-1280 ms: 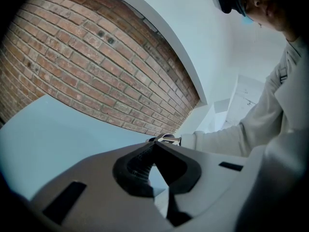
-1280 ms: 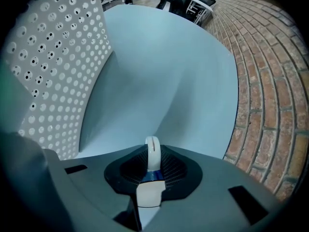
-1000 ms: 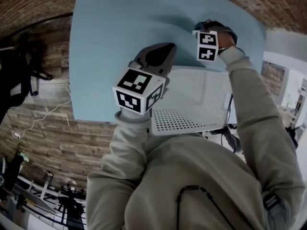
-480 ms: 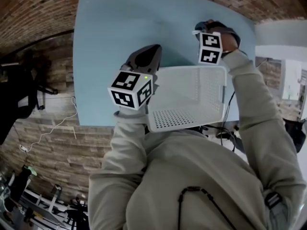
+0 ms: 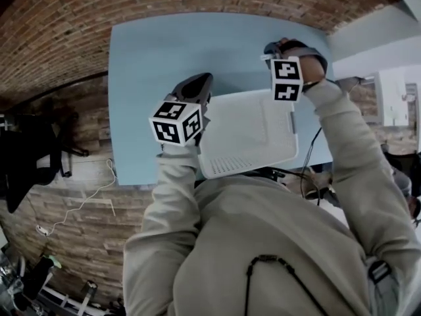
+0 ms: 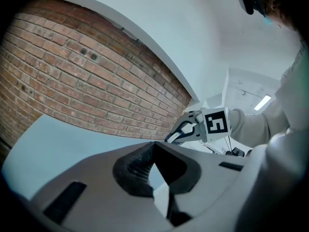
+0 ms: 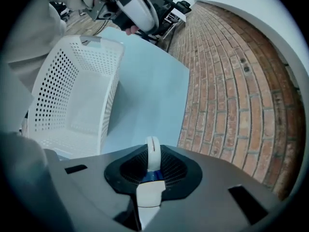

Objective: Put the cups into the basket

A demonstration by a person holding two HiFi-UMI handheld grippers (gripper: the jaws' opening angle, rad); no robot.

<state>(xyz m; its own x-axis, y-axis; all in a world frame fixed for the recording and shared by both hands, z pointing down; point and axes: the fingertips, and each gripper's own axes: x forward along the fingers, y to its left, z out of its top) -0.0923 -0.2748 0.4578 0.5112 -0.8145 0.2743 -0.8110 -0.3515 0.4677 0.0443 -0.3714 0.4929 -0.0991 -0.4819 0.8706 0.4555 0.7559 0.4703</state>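
Our right gripper [image 5: 272, 47] is clamped on a thin white loop [image 7: 152, 152], apparently a cup's handle. It hangs over the light blue table [image 5: 154, 64], just past the upper right corner of the white perforated basket [image 5: 247, 140], which sits at the table's near edge in the centre of the head view. Our left gripper [image 5: 199, 81] is beside the basket's upper left corner, with its jaw tips together and nothing between them.
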